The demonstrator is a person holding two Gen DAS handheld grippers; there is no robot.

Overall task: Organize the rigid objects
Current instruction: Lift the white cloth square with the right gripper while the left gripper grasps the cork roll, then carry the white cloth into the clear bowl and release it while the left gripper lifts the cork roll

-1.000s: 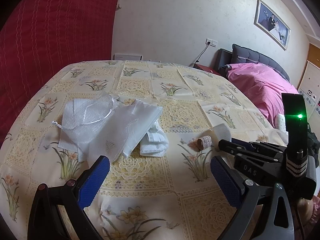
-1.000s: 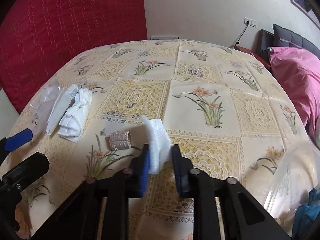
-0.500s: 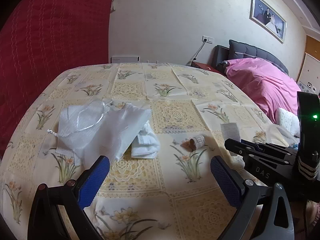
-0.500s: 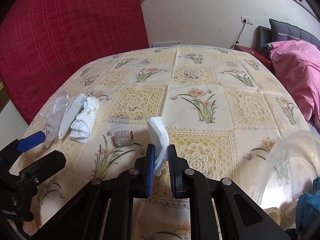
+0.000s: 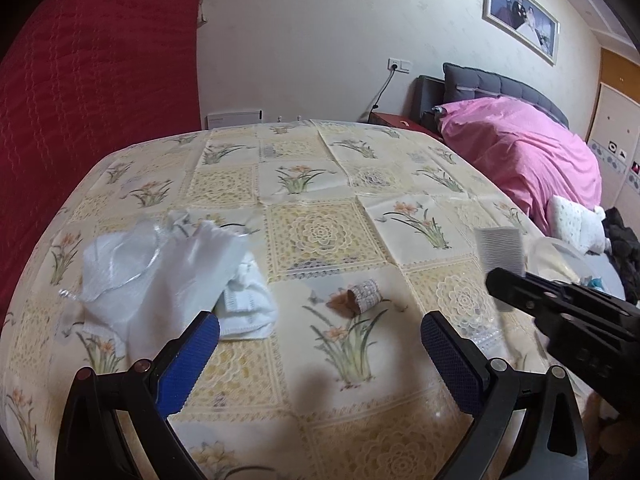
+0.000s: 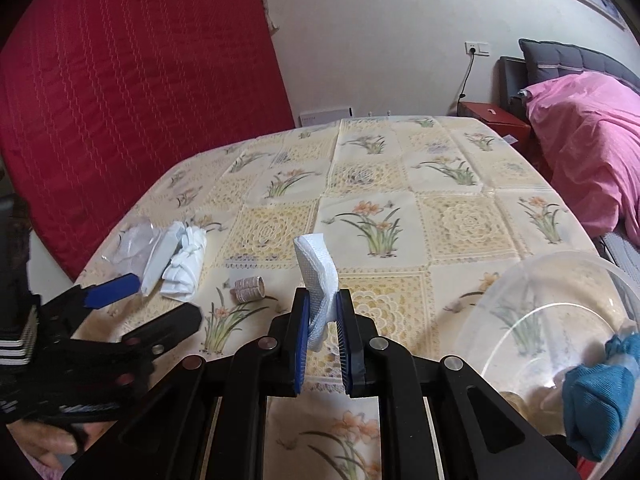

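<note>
My right gripper (image 6: 323, 312) is shut on a folded white mesh pad (image 6: 318, 268) and holds it above the table; the pad also shows in the left wrist view (image 5: 500, 250). My left gripper (image 5: 320, 340) is open and empty over the near part of the table. A small patterned ring (image 5: 364, 298) lies on the floral tablecloth ahead of it, and shows in the right wrist view (image 6: 250, 288). A clear plastic bowl (image 6: 560, 304) with a teal cloth item (image 6: 600, 400) inside sits at the right.
A pile of white cloth and clear plastic bags (image 5: 160, 276) lies at the table's left, with a folded white cloth (image 5: 248, 304) beside it. A red curtain (image 6: 120, 100) hangs behind. A pink bed (image 5: 520, 160) stands to the right.
My right gripper has lifted the white pad off the table and pulled back toward the bowl. My left gripper has risen and drawn back a little; it stays open.
</note>
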